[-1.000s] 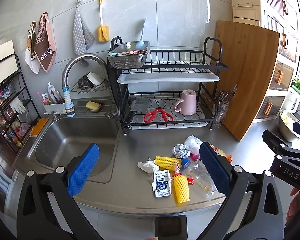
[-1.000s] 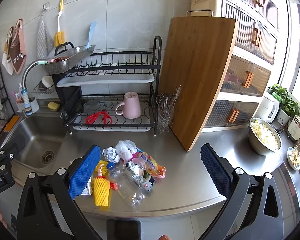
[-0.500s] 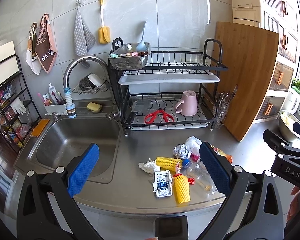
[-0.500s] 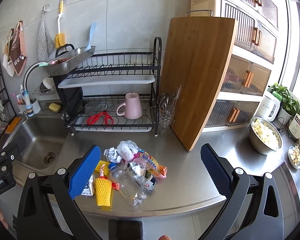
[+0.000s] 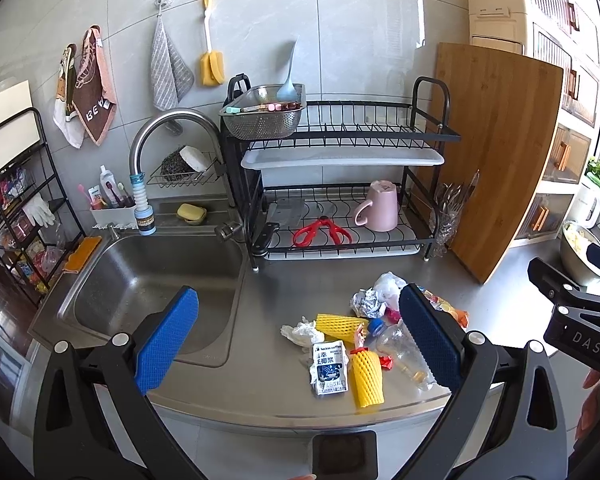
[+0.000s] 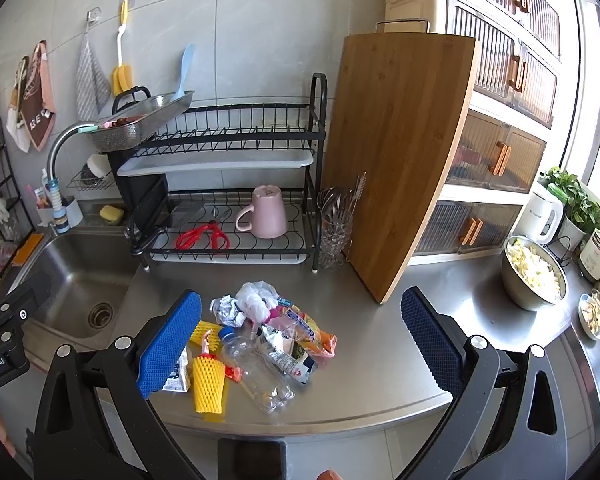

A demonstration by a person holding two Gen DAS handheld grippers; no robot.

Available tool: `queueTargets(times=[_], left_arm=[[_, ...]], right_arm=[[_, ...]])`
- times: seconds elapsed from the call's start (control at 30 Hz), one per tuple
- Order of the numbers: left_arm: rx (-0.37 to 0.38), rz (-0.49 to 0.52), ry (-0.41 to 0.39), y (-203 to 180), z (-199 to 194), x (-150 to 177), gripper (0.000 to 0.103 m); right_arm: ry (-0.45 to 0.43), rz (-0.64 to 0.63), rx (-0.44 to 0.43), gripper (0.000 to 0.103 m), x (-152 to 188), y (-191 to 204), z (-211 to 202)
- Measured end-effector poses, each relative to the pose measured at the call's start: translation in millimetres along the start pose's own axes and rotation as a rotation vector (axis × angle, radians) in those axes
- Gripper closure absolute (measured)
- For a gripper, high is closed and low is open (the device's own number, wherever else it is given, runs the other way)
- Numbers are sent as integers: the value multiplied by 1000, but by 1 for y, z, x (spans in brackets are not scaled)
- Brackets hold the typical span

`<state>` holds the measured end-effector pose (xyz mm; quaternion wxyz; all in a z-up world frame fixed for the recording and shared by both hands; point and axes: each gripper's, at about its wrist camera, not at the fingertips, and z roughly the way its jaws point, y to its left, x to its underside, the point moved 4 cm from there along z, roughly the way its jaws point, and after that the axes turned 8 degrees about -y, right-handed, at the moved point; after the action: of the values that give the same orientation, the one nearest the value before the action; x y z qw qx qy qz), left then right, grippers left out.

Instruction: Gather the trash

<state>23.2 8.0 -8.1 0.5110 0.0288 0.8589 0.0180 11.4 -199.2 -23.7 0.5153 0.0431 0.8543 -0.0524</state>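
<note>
Left claw (image 5: 298,338) spread wide and empty above the counter (image 5: 284,284) edge; right claw (image 6: 300,340) likewise agape, nothing held. Trash pile (image 6: 260,332) lying near the counter's front, right of the sink (image 5: 148,280): yellow foam nets (image 6: 208,384), crushed clear bottle (image 6: 260,372), coffee sachet (image 5: 329,367), foil ball (image 6: 228,310), snack wrappers. Best lowered over one light piece at the pile's rim, pads straddling it squarely, closing gently so foam compresses rather than skids off the edge

Covered, cropped and unreadable parts

The right gripper's (image 6: 300,336) left pad hides part of the coffee sachet (image 6: 177,376); the left gripper's (image 5: 298,336) right pad covers part of the clear bottle (image 5: 404,354) and snack wrapper (image 5: 452,312). The far-right dishes (image 6: 594,316) are cropped; the sachet's small print is unreadable.
</note>
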Motion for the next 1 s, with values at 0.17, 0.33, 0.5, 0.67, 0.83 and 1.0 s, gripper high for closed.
queueTargets(times=[0.17, 0.33, 0.5, 0.67, 0.83, 1.0], left_arm=[[0, 1, 2, 0, 1, 2, 8], [-5, 0, 2, 0, 2, 3, 8], [-4, 1, 3, 0, 3, 3, 8], [-5, 10, 3, -1, 5, 4, 8], [-10, 8, 7, -1, 6, 5, 8], [-8, 6, 8, -1, 5, 7, 8]], right_arm=[[0, -4, -3, 3, 0, 2, 1], [0, -2, -5, 3, 0, 3, 2], [7, -3, -7, 3, 0, 3, 5], [6, -4, -5, 3, 1, 3, 5], [9, -2, -4, 3, 4, 2, 6], [10, -1, 0, 3, 6, 1, 5]])
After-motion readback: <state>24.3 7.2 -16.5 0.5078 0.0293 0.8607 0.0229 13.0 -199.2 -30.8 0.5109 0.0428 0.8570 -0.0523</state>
